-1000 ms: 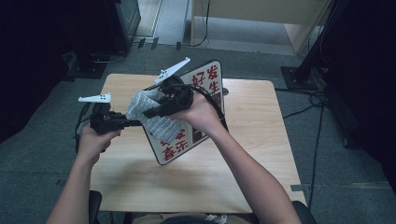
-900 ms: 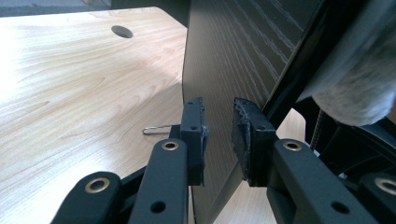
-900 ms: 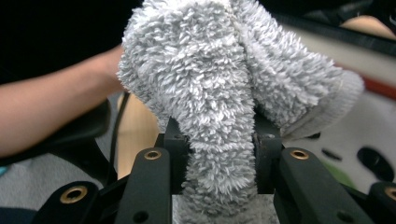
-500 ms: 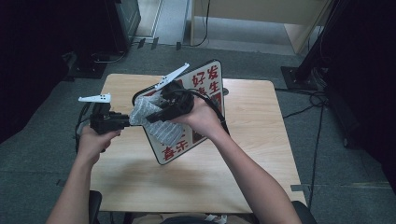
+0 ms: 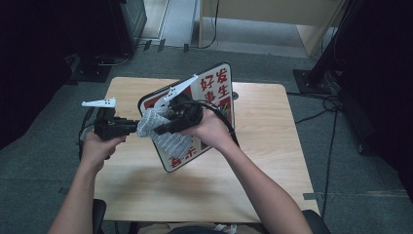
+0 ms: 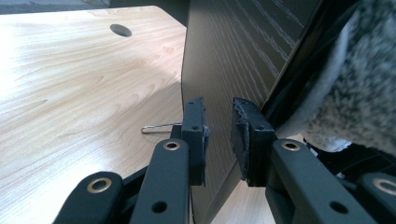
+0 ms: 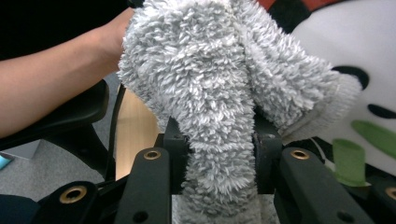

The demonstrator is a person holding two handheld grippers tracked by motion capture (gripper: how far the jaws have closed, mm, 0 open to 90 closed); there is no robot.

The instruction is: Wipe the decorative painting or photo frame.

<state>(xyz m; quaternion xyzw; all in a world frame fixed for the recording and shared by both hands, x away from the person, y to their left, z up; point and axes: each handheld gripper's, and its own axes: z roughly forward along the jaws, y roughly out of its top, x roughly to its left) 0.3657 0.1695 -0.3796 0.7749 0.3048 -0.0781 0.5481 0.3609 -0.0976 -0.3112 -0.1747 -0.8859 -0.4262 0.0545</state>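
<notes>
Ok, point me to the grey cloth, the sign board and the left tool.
grey cloth (image 7: 219, 93): right gripper view, on the fluffy bunch above the pads.
sign board (image 5: 216, 85): high view, on the white face by the red characters.
left tool (image 6: 218, 135): left gripper view, midway between its tips, at the board's edge.

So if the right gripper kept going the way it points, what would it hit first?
Probably the board. The right gripper is clamped on the grey cloth, and in its own view the board's white printed face lies just beyond the cloth; the gap is hard to judge.
</notes>
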